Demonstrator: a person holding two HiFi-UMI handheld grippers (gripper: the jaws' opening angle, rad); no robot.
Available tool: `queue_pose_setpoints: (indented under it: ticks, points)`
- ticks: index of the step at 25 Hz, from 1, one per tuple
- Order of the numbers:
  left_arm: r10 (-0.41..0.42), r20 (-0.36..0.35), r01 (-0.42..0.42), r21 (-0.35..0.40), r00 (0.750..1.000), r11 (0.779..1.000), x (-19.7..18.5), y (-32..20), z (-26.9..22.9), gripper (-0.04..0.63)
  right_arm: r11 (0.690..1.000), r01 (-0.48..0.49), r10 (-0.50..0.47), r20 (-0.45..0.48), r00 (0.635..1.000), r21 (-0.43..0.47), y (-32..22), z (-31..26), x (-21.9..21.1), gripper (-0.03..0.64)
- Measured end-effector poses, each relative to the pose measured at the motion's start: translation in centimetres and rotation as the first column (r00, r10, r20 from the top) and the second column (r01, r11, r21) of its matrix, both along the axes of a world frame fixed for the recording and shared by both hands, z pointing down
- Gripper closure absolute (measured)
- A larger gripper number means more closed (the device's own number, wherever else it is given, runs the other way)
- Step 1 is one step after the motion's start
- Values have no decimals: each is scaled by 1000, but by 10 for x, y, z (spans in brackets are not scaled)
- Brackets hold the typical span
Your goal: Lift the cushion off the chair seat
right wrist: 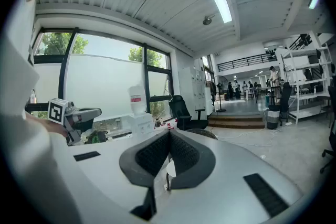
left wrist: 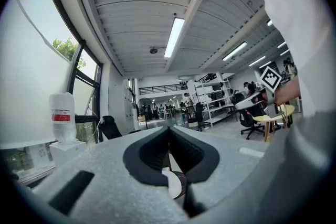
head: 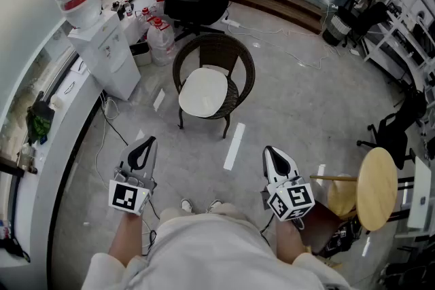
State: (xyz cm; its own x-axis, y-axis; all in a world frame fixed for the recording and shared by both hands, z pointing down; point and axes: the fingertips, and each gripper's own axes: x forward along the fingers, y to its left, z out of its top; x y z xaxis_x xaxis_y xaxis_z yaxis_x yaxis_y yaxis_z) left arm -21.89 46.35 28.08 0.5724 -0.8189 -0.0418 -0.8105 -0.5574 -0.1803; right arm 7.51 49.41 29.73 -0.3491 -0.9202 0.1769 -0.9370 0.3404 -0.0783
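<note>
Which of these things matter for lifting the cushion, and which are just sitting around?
For the job: white round cushion, dark wicker chair, left claw, right claw, both shut.
Just lying about: white water dispenser, black office chair, round wooden stool.

A grey floor (head: 299, 112) is seen in the head view. Near its middle a chair (head: 241, 71) is stood, and a white cushion (head: 202, 93) is laid flat on its seat. A white strip (head: 234, 146) is stuck to the floor at the chair's 5 o'clock, and a shorter strip (head: 158, 100) at 9. An office chair (head: 190, 7) is placed at 12, with bottles (head: 162, 39) and a dispenser (head: 109, 58) at 10. What may be cables (head: 272, 31) are trailed at 2. A stool (head: 376, 188) is set at 4.
</note>
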Motion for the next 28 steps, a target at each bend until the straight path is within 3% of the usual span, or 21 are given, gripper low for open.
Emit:
queue_pose_setpoints:
  ticks: [10, 16, 17, 18, 19, 23, 28]
  points:
    - [-3, -1, 3, -33, 1000, 999, 0, -1, 7, 578, 1000, 11, -11, 23, 1000, 1, 0, 4, -2, 617]
    - [20, -72, -25, -71, 997, 997, 2, -9, 11, 567, 1000, 20, -20, 71, 997, 1, -2, 6, 0, 615]
    - [14, -83, -20, -79, 996, 997, 2, -13, 12, 471, 1000, 23, -23, 70, 997, 1, -3, 6, 1, 615]
    - [3, -87, -10, -85, 996, 996, 2, -17, 14, 325, 1000, 28, -28, 69, 997, 1, -5, 6, 3, 615]
    - [-11, -84, 3, -89, 996, 996, 1, -21, 15, 247, 1000, 32, -32, 69, 997, 1, -7, 7, 4, 615]
    - [-71, -72, 64, -91, 995, 994, -2, -31, 15, 160, 999, 38, -38, 77, 996, 3, -14, 7, 12, 615]
    - [-96, -43, 93, -77, 994, 993, 7, -44, 11, 126, 998, 54, -56, 98, 994, 19, -29, 8, 25, 615]
